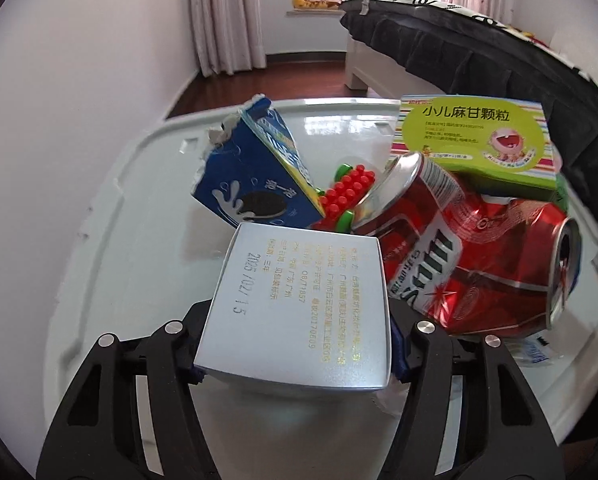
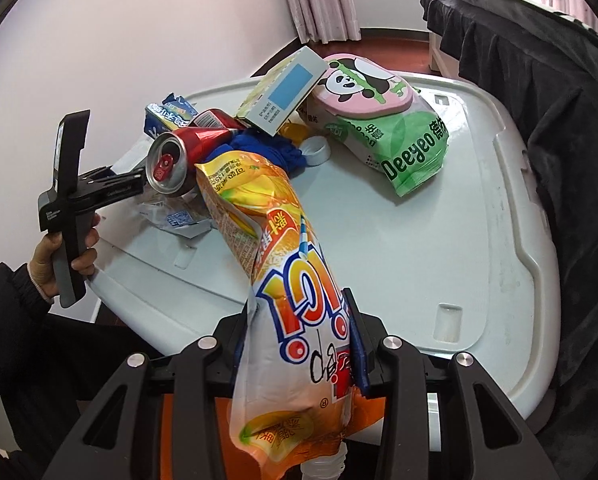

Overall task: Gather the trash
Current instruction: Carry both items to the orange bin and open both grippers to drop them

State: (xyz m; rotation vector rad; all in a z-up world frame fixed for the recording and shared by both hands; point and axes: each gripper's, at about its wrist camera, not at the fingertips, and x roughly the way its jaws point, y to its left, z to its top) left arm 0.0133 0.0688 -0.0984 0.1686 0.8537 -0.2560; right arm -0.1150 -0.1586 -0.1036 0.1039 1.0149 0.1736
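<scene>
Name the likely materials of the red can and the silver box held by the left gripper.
Red can: thin metal, likely aluminium; glossy printed skin, creased dents, bare silvery rim. Silver box in the left gripper: apparently coated cardboard; sharp folded edges, satin metallic sheen, printed text.

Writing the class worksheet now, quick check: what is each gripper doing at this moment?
Left gripper: closed on the silver box.
Right gripper: closed on the orange drink pouch.
</scene>
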